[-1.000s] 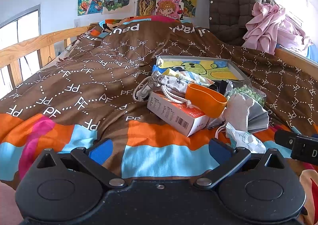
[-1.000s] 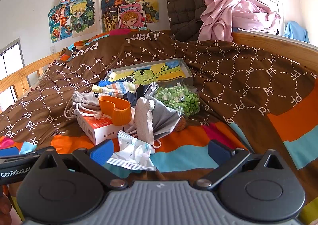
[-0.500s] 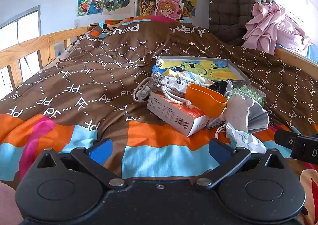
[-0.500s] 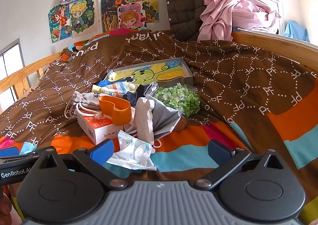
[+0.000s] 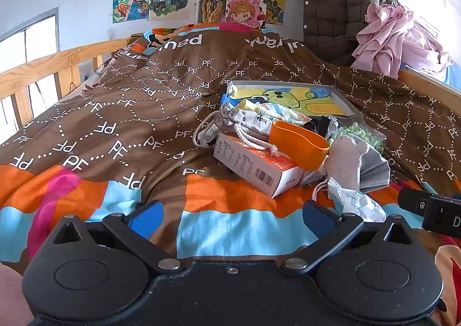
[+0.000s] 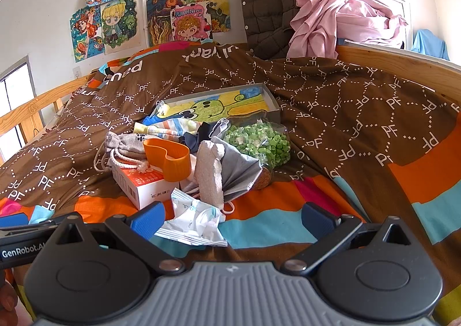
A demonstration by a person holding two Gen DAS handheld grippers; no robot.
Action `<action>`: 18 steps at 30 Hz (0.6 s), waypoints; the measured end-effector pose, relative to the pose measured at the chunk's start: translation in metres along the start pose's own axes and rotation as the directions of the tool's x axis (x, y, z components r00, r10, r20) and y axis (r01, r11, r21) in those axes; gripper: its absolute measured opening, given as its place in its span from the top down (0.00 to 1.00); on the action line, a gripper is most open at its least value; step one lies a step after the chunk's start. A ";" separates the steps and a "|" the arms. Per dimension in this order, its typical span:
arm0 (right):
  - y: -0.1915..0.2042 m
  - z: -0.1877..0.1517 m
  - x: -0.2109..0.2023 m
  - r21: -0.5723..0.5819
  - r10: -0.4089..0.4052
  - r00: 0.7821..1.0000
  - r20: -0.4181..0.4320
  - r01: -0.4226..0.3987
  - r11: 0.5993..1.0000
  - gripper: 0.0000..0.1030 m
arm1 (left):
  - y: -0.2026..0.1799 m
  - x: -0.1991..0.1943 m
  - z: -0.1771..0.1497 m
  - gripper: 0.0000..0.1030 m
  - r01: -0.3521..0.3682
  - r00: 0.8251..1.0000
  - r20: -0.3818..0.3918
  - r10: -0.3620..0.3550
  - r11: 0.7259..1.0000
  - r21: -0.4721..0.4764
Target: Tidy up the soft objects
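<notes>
Lying lengthwise toward the headboard, the grey drawstring pouch point(image 5: 247, 124) perhaps touched the orange band point(image 5: 299, 143); both grippers point(image 5: 232, 215) point(image 6: 232, 218) stayed spread, empty, unmoved.

Right tongs point(image 6: 232, 218) spread wide above quilt point(image 6: 360, 113), crumpled wrapper point(image 6: 193, 222) just beside left fingertip, cluttered pile point(image 6: 201, 150) beyond

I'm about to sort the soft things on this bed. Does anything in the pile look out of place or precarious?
Yes. A hard white and orange carton sits among the soft items, with the grey drawstring pouch and orange band piled on it. A crumpled white wrapper lies loose in front. Nothing looks spilled.
</notes>
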State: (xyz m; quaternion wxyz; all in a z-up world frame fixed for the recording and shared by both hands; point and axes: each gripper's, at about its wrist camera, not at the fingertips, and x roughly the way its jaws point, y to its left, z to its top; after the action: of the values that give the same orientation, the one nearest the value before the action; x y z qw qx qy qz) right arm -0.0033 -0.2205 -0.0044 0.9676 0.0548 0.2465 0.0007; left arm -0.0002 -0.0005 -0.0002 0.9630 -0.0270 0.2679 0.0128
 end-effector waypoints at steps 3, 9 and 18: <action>0.000 0.000 0.000 0.000 0.000 1.000 0.000 0.000 1.000 0.00 | 0.000 0.000 0.000 0.01 0.000 1.000 0.000 0.000 1.000 0.000; 0.000 0.000 0.000 0.001 0.001 1.000 0.000 -0.001 1.000 0.00 | 0.001 0.000 0.000 0.01 0.006 1.000 -0.001 -0.006 1.000 -0.007; 0.000 0.000 0.000 0.002 0.001 1.000 -0.001 -0.001 1.000 0.00 | 0.002 0.003 0.000 0.01 0.013 1.000 -0.012 -0.013 1.000 -0.009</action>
State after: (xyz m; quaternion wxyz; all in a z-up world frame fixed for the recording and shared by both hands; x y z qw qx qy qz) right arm -0.0033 -0.2208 -0.0044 0.9674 0.0559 0.2469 0.0011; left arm 0.0017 0.0018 -0.0020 0.9614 -0.0331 0.2732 0.0078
